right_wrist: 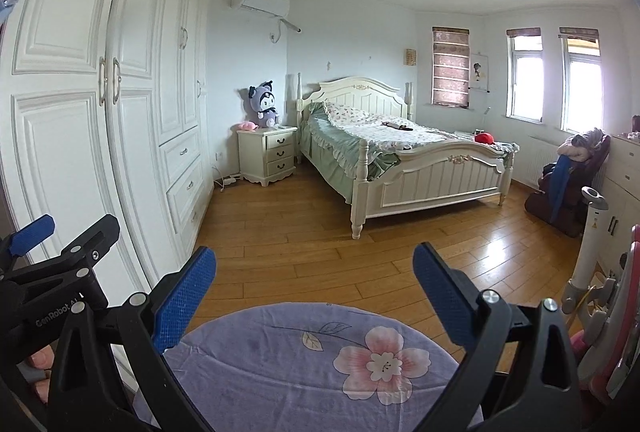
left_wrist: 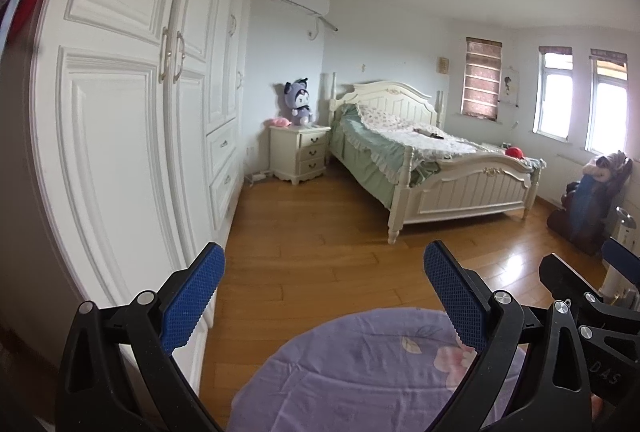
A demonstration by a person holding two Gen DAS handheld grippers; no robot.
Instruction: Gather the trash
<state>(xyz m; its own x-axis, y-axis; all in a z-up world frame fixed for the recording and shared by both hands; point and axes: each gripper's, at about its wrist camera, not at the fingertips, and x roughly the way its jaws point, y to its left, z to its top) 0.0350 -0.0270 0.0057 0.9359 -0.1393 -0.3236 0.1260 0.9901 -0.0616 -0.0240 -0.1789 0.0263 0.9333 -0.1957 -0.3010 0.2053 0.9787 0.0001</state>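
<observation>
My left gripper (left_wrist: 323,266) is open, its blue pads wide apart with nothing between them. It hangs over a round purple cloth with a pink flower (left_wrist: 360,364). Beside it, my right gripper (right_wrist: 315,266) is also open and holds nothing above the same flowered cloth (right_wrist: 280,352). Each gripper shows at the edge of the other's view: the right gripper (left_wrist: 592,296) and the left gripper (right_wrist: 52,256). I cannot pick out any trash. A small dark object (right_wrist: 396,127) and a red item (right_wrist: 485,138) lie far off on the bed.
A white wardrobe (right_wrist: 80,112) runs along the left. Beyond the wooden floor (right_wrist: 320,232) are a cream bed (right_wrist: 420,172) and a nightstand (right_wrist: 268,152) with a plush toy (right_wrist: 264,106). On the right stand a chair piled with clothes (right_wrist: 568,184) and a white dresser (right_wrist: 624,172).
</observation>
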